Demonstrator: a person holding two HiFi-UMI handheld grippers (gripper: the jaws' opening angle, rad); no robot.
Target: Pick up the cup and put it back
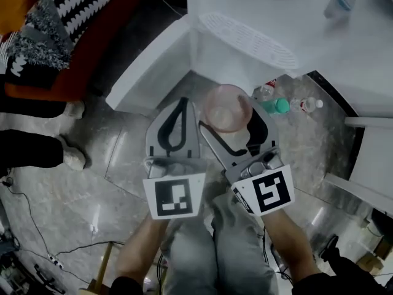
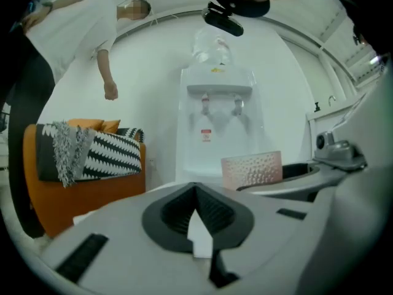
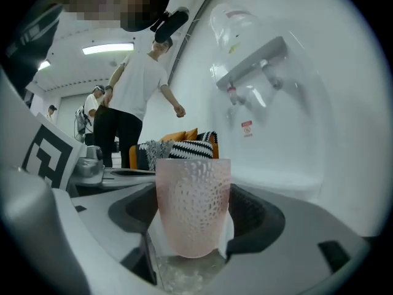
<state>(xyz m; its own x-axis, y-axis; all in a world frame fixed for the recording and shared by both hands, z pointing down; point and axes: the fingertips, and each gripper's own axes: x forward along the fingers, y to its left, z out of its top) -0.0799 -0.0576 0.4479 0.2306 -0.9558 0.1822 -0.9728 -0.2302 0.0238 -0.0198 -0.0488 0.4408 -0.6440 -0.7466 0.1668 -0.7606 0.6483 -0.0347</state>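
Note:
A pink dimpled cup (image 1: 227, 108) stands upright between the jaws of my right gripper (image 1: 230, 119), which is shut on its sides. In the right gripper view the cup (image 3: 192, 204) fills the middle, gripped low by the gripper (image 3: 193, 229). It hangs just in front of the white water dispenser's drip tray (image 1: 245, 39), below the taps (image 3: 264, 72). My left gripper (image 1: 182, 106) is beside it on the left, shut with nothing in it. From the left gripper view the cup (image 2: 252, 169) shows to the right, beyond the closed gripper (image 2: 198, 211).
The water dispenser (image 2: 218, 121) stands straight ahead. Plastic bottles (image 1: 277, 103) lie on the floor at its right foot. An orange sofa with a black-and-white cushion (image 1: 73, 17) is to the left. A person (image 3: 138, 91) stands nearby, and cables (image 1: 37, 226) trail over the floor.

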